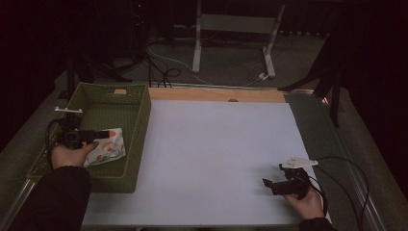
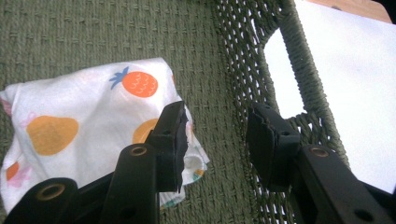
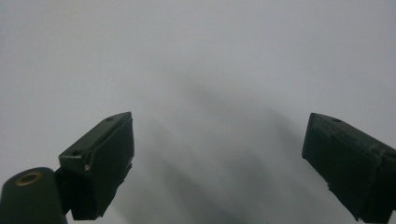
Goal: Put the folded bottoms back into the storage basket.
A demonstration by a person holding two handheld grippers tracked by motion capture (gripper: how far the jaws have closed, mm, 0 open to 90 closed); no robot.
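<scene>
At the left of the high view, the fruit-print cloth (image 1: 107, 146) in the green basket (image 1: 139, 144) looks light, soft and limp; a bunched fold or corner would give the surest pinch. The left gripper (image 2: 215, 140) is released, its jaws apart beside the cloth's edge. The right gripper (image 3: 217, 158) gapes wide over the white table (image 1: 216, 154).

One folded white cloth printed with orange and yellow fruit (image 1: 106, 147) lies in the scene, at about eight o'clock from the table's middle. One green woven rectangular basket (image 1: 139, 120) holds it, reaching from eight to ten o'clock. One white sheet-covered tabletop (image 1: 216, 159) carries a single strip of bare light wood (image 1: 216, 94) at twelve o'clock. Two black handheld two-jaw grippers are counted: the left gripper (image 1: 103, 134) at eight o'clock and the right gripper (image 1: 267, 185) at four o'clock (each with one trailing cable). Two hands hold them. One pale metal frame stand (image 1: 235, 24) is beyond the table at twelve o'clock.
</scene>
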